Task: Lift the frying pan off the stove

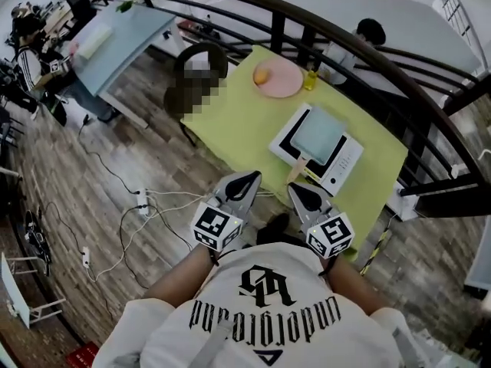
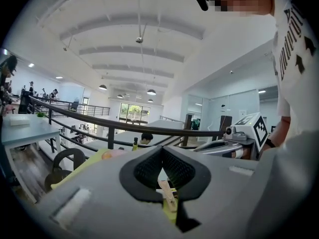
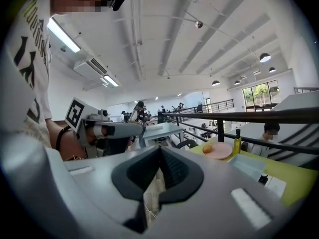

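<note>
Shut and empty, left gripper (image 1: 248, 177) and right gripper (image 1: 296, 189) are held before the table (image 1: 245, 121), where a square, pale blue-green frying pan (image 1: 318, 135) with a wooden handle (image 1: 299, 165) is seated on the white stove (image 1: 345, 167)

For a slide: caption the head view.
Shut left claw and right claw hover short of a square pale-blue frying pan on a white stove.

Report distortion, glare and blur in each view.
Head view: the wide lens bows the dark metal railing into an arc; the yellow-green table is evenly lit. Left gripper view: black corners ring the picture; the grey left claw looks soft up close. Right gripper view: the ceiling strip light glares white.
</note>
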